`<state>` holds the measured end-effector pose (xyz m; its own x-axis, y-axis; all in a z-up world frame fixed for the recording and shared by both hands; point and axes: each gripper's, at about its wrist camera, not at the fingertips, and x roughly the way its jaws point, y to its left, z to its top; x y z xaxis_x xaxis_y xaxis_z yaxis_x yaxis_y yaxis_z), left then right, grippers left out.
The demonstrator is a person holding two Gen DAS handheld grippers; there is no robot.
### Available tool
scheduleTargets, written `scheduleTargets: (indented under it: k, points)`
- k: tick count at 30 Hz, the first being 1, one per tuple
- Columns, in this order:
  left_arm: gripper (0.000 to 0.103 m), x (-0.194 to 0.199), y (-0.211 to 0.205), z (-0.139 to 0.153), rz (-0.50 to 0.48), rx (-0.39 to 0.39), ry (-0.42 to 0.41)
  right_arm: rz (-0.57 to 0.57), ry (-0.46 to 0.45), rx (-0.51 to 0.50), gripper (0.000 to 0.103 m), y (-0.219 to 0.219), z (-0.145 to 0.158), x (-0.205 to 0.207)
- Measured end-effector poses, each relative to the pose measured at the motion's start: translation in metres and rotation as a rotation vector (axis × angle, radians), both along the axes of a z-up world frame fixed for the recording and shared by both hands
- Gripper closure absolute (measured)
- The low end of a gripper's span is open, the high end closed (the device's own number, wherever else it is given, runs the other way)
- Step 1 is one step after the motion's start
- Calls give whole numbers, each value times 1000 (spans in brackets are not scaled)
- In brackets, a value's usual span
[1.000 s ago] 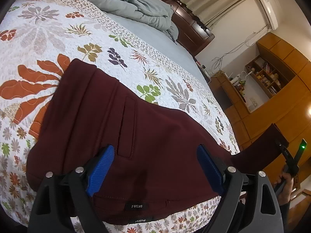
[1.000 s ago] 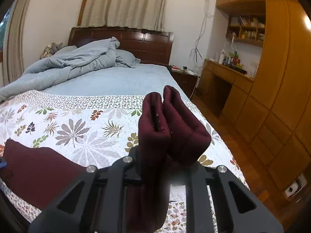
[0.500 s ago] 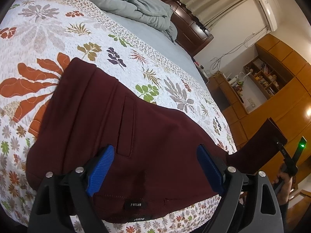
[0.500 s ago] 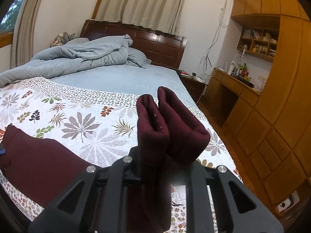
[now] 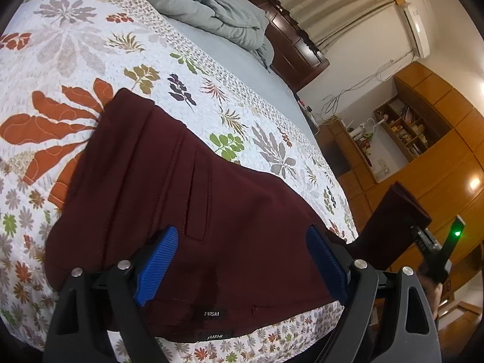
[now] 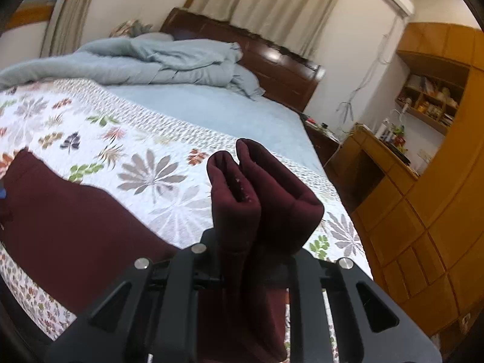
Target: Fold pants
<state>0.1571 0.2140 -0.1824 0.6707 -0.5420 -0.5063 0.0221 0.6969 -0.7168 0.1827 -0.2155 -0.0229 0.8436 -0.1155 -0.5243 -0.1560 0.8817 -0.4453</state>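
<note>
**Maroon pants stretched across the foot of the bed, leg ends clamped in the right tool**

Left wrist view: The left tool (image 5: 239,260) sits low over the near edge of the bed, its blue pads (image 5: 155,261) spread wide apart with the waist end of the maroon pants (image 5: 169,199) lying between and beneath them. The pads do not press the cloth from both sides; the jaws stand apart. Two small black labels show on the waistband at the bottom edge. The pants lie flat on the floral quilt (image 5: 75,39), a pocket seam running up their middle. To the right the fabric lifts off the bed and rises to the right tool (image 5: 423,236), where a green light glows on the handle and part of a hand shows beneath it. A grey duvet (image 5: 205,6) is bunched near the dark wooden headboard.

Right wrist view: The right tool (image 6: 251,254) is nearly closed, clamped on the bunched leg ends of the pants (image 6: 260,199), which stick up past the fingers as two rounded folds. The rest of the garment trails down to the left across the quilt (image 6: 157,157) toward the waist end. Wooden cabinets (image 6: 438,205) line the right wall.
</note>
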Motion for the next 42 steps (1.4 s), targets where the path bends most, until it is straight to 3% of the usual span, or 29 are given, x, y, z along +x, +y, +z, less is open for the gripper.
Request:
scheduleTargets:
  k: [9,15,19,26,37,40,42]
  points:
    - [16,-3,9,-3,8,-47,2,112,27,-274,88,66,-60,-9]
    - [16,-5,19,-8,22,-103,12,210,33,-559,88,100,-126,-21]
    - [16,-4,18,-8,20,-96,12,267,50,-678,88,104,-163,-32]
    - [16,-3,16,-7,22,-87,13,306,38,-791,88,103,-196,-45]
    - [16,-3,13,-7,25,-75,14,271,11,-797,87,105,-205,-41]
    - [16,-3,12,-7,25,-74,15,289,29,-777,83,105,-211,-45]
    - [16,-2,11,-7,24,-75,15,305,68,-716,68,102,-201,-48]
